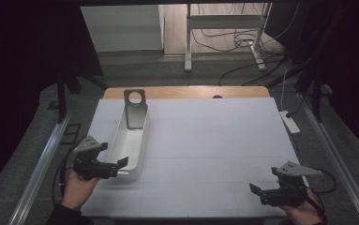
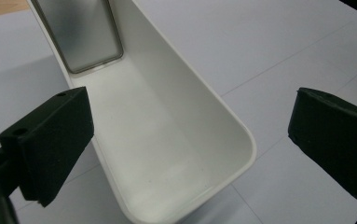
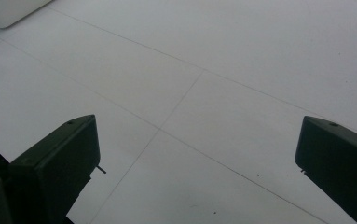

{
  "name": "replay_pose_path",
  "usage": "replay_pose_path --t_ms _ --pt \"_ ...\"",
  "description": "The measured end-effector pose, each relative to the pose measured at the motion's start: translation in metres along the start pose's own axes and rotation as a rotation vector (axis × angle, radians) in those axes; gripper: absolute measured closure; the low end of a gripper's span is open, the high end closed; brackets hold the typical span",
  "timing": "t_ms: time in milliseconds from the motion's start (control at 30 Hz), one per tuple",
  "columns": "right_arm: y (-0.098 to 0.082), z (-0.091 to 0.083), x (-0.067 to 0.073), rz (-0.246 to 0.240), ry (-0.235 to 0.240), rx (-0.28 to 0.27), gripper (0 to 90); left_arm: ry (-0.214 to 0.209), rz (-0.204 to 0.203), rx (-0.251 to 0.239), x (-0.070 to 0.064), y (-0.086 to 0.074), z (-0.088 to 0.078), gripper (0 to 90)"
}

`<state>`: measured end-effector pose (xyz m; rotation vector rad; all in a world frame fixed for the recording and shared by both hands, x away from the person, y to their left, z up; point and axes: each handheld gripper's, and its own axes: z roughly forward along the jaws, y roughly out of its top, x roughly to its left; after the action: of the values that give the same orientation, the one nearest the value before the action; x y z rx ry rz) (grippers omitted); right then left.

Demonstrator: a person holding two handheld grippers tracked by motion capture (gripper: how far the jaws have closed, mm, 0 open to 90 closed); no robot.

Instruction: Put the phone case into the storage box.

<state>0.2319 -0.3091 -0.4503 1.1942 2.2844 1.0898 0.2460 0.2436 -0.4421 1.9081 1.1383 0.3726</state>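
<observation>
Plainly, no brand, label or writing can be read on anything here. The left gripper [image 1: 114, 168] sits at the near end of a long white bin [image 1: 131, 151], and its jaws stand wide apart. In the left gripper view [image 2: 190, 140] the bin's rounded near end [image 2: 204, 186] lies between the two jaws, one jaw outside the left wall and the other off to the right of the right wall; whether either pad touches the wall I cannot tell. The bin runs straight away from this gripper along the white table top [image 1: 214, 140]. The bin's near part is bare white floor. At its far end, well ahead of the jaws, a grey metal stand [image 1: 135, 108] with a round hole in its upper part leans up out of the bin; its flat plate [image 2: 85, 35] rests on the bin floor there.

The right gripper [image 1: 261, 191] is held low over the table, well off to the right of the bin. Its jaws [image 3: 195, 154] are also spread wide, with nothing between them but table top.
</observation>
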Motion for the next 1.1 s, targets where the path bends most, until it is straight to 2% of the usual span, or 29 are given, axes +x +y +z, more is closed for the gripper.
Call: replay_pose_path --t_ms 333,1100 --pt "0.000 0.000 0.000 -0.001 0.000 0.002 0.0 -0.003 -0.018 -0.005 -0.003 -0.011 -0.010 0.9" --pt "0.000 0.000 0.000 -0.001 -0.002 0.007 0.0 0.038 -0.031 -0.011 -0.003 -0.031 -0.028 0.8"
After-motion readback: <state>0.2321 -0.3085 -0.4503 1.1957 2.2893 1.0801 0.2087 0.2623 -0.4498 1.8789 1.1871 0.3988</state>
